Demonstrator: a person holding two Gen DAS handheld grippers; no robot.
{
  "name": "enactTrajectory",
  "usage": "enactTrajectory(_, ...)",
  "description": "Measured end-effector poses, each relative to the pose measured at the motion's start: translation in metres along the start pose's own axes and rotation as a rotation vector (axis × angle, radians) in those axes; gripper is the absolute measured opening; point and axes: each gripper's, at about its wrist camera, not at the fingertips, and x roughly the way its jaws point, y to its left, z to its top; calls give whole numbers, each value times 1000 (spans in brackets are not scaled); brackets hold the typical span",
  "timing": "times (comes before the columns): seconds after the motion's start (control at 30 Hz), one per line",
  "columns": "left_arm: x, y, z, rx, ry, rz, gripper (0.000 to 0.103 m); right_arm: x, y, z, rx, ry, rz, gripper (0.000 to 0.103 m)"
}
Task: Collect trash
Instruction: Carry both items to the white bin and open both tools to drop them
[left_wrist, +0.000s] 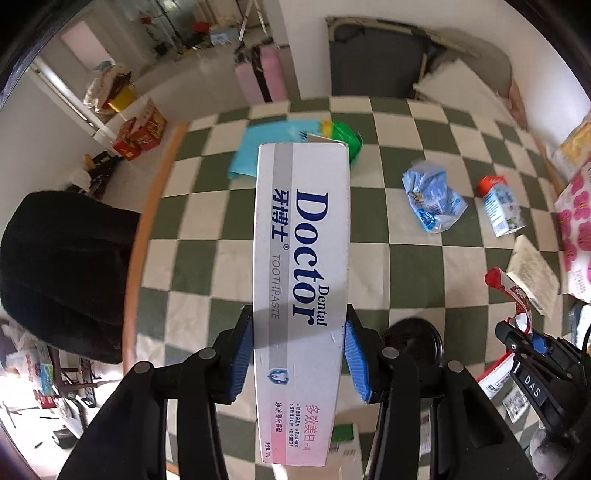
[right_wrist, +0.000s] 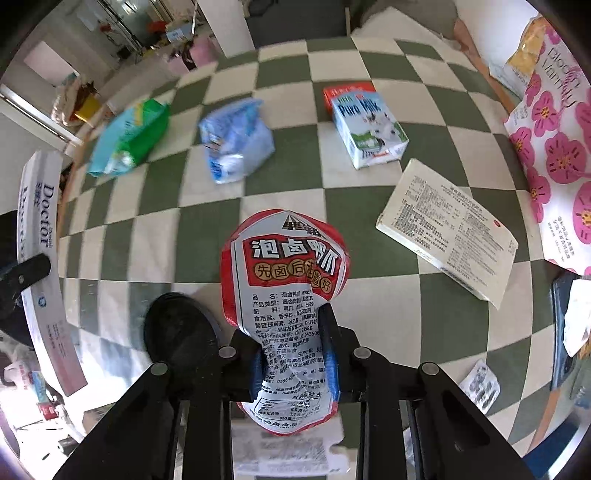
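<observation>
A long white cardboard toothpaste box (left_wrist: 301, 295) printed "Dental Doctor" is clamped across its width between the blue-padded fingers of the left gripper (left_wrist: 300, 360), the pads pressed against both long sides; the box points away from the camera and is held above the green-and-cream checkered tablecloth (left_wrist: 406, 266). The same box is seen at the left edge of the right wrist view. A crumpled red-and-white plastic snack pouch (right_wrist: 286, 295) with Chinese print is pinched at its lower part between the narrowly set fingers of the right gripper (right_wrist: 295, 354), its upper part bulging free above the pads. In the left wrist view the right gripper is visible at the lower right, with the pouch at its tip. Left on the cloth are noted: a crumpled pale-blue plastic bag (right_wrist: 236, 142), a green-and-teal plastic packet (right_wrist: 129, 138) near the table's left edge, and a white-and-blue "Pure Milk" carton (right_wrist: 365, 125) lying on its side, all well apart from one another. A flat white printed medicine box (right_wrist: 448, 227) lies near the carton, to its right and closer to the camera. A round black lid-like disc (right_wrist: 177, 328) rests on the cloth just beside the right gripper's left finger. A pack with pink flower print (right_wrist: 554, 147) is seen at the right edge of the table.
</observation>
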Motion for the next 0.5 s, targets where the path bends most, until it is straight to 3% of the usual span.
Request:
enactTrajectory(0.27, -78, 52, -83, -54, -130, -92, 42, -122, 4, -73, -26, -154, 50, 27)
enactTrajectory(0.5, -116, 102, -199, -40, -154, -222, 42, -195, 57, -202, -10, -262, 105, 27)
